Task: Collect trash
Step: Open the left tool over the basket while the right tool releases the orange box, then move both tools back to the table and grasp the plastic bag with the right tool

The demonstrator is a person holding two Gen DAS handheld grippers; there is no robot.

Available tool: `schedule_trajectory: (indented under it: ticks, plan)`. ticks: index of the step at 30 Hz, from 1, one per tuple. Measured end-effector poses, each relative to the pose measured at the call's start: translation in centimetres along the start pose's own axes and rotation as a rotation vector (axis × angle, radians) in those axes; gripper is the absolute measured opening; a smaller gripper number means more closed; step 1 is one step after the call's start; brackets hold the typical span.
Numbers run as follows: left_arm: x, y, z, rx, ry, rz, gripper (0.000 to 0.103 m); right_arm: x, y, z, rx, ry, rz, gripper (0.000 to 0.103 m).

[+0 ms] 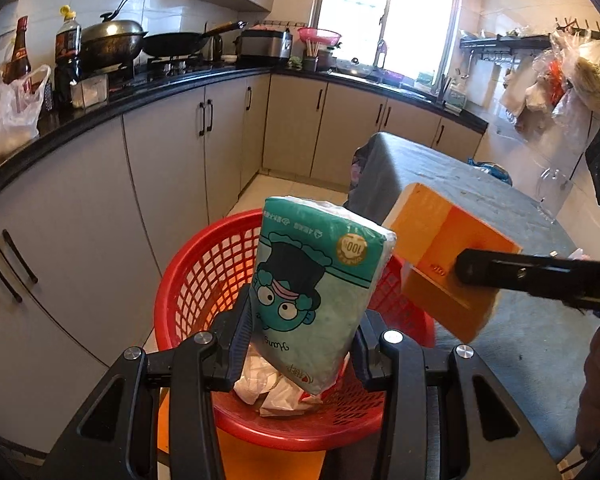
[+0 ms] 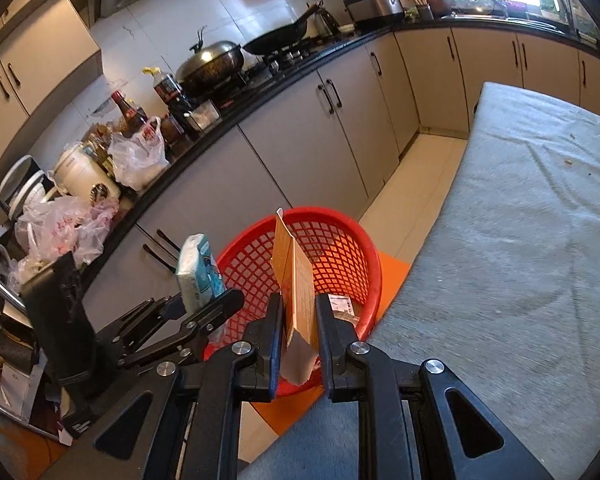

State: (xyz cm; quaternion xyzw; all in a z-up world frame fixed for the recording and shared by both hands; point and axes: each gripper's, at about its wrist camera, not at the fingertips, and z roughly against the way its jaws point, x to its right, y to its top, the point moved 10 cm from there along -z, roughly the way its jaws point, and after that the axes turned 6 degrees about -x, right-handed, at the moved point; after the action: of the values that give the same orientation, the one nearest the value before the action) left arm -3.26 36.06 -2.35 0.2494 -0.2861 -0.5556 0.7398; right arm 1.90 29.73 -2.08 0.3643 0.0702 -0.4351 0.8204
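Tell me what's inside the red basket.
The red basket holds crumpled white paper or plastic and a labelled packet. The tissue pack and both claws cover the rest.

The left gripper [image 1: 300, 344] is matte black plastic with 4 round silver screw heads; the right gripper [image 2: 298, 320], at 6 o'clock, matches, with ribbed inner pads.

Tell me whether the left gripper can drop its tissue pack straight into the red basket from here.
Probably yes. The left gripper holds the tissue pack above the open red basket, nothing blocking below; the orange box sits off to the side.
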Motion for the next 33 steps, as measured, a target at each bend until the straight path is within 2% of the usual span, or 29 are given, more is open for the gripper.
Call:
schedule_trajectory:
  ticks: [5, 10, 13, 20, 26, 33]
  plan:
    - [-0.7, 0.0, -0.7, -0.012, 0.001, 0.012, 0.041, 0.4, -0.1, -1.9, -0.03, -0.009, -0.01, 0.018]
    - [-0.9, 0.0, -0.8, -0.013, 0.005, 0.014, 0.045, 0.9, 0.2, -2.4, -0.039, -0.016, -0.021, 0.028]
    - [-0.9, 0.1, -0.6, -0.008, -0.002, 0.028, 0.055, 0.9, 0.4, -1.6, -0.017, -0.011, -0.022, 0.037]
    - [0.2, 0.6, 1.0, 0.021, -0.016, 0.034, 0.057, 0.6, 0.8, 2.1, 0.055, 0.009, -0.032, 0.039]
    - [3.5, 1.2, 3.6, 0.073, -0.046, -0.014, 0.062, 3.1, -0.3, 6.8, 0.128, -0.001, -0.078, 0.039]
    - [11.0, 0.1, 4.4, 0.079, -0.122, -0.097, 0.064, 7.6, -3.1, 11.8, 0.192, -0.054, -0.135, 0.04]
